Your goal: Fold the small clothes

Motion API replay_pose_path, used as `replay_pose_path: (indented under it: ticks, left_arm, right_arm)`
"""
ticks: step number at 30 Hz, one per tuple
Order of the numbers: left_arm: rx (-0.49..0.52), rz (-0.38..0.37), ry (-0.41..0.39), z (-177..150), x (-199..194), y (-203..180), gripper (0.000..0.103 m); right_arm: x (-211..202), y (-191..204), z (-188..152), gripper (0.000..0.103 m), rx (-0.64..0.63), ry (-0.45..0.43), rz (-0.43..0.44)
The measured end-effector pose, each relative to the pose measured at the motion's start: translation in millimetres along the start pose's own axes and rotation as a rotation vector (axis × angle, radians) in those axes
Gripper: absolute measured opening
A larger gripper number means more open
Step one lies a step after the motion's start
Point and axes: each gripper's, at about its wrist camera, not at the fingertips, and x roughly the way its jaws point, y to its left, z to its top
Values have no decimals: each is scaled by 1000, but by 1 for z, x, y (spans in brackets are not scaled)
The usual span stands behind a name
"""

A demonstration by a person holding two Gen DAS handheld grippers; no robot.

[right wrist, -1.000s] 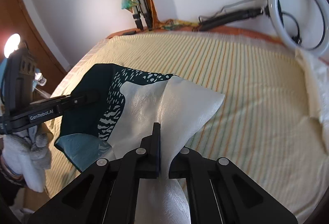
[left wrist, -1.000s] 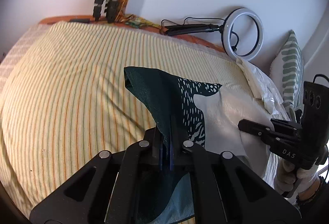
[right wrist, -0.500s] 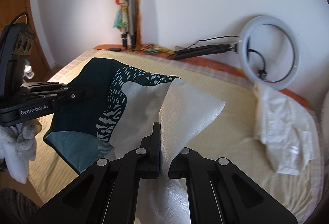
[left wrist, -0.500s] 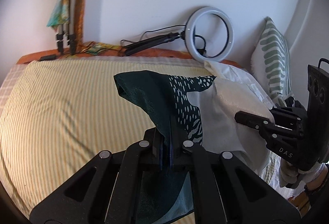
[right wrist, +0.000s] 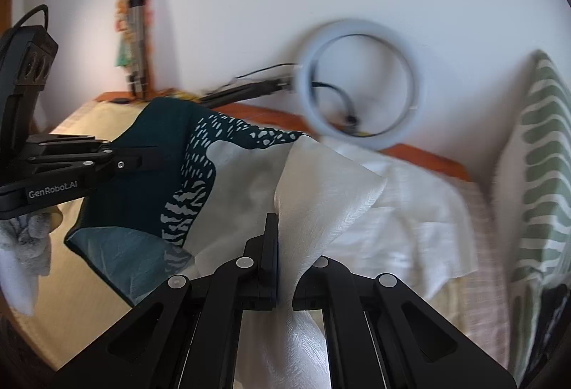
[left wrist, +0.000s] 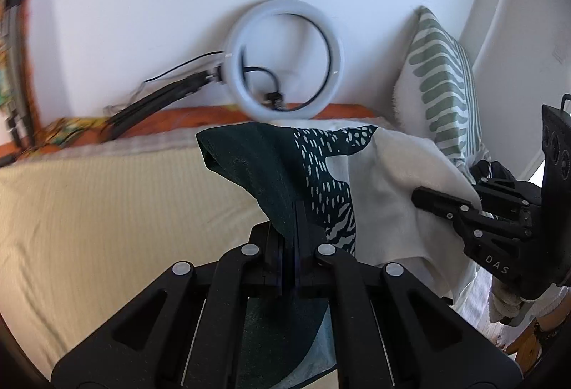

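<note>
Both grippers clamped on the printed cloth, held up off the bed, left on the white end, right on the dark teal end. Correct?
Ends are swapped. In the left wrist view the left gripper is shut on the dark teal end of the printed cloth; in the right wrist view the right gripper clamps the white end. Rest holds: both grip it, and it is held up above the bed.
</note>
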Motion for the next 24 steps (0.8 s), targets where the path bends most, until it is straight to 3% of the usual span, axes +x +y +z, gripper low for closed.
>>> replay_pose_path:
  ticks: [12,18,24]
  left_arm:
    - [30,-44,-26,51,103,-65,1]
    - [42,-18,-37,71,146,-82,1]
    - [77,41,-7,69,183,-83,1]
  right_arm:
    - [32,-116,13,2,50,-23,-155]
    - [65,-152,20,2,74,-32,-183]
    - [102,-166,17,2,59,-4,-189]
